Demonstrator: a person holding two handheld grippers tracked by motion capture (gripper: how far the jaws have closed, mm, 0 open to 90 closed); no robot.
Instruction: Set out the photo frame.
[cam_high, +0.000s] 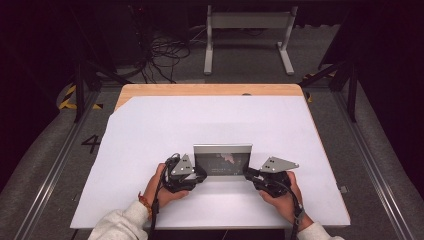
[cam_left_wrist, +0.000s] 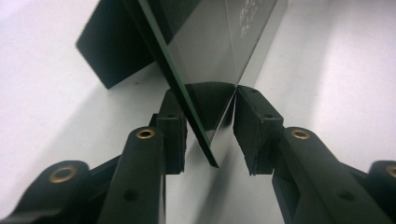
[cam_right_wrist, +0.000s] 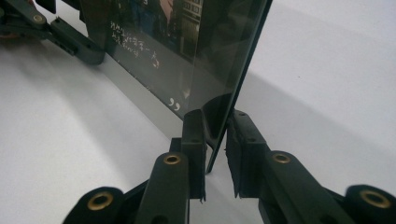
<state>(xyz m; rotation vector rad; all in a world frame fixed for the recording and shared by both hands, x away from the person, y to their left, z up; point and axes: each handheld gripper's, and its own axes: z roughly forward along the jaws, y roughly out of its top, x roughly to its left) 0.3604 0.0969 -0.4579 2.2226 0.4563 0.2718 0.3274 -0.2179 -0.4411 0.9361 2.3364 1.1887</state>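
Now both tongs, left (cam_high: 201, 176) and right (cam_high: 248, 173), clamp glass panel (cam_high: 223, 160) side edges; white tabletop (cam_high: 150, 135) bare around.

We are seeing a "4" on the floor (cam_high: 91, 143) and unreadable white writing on the picture frame (cam_right_wrist: 154, 51).

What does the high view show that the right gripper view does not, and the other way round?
High view: the left hand and right hand, the wooden table edge and floor cables. Right gripper view: its own fingers pinching the edge of the picture frame, and the white writing on the picture, seen close. Both: the frame, the left gripper at its far side, and the white sheet.
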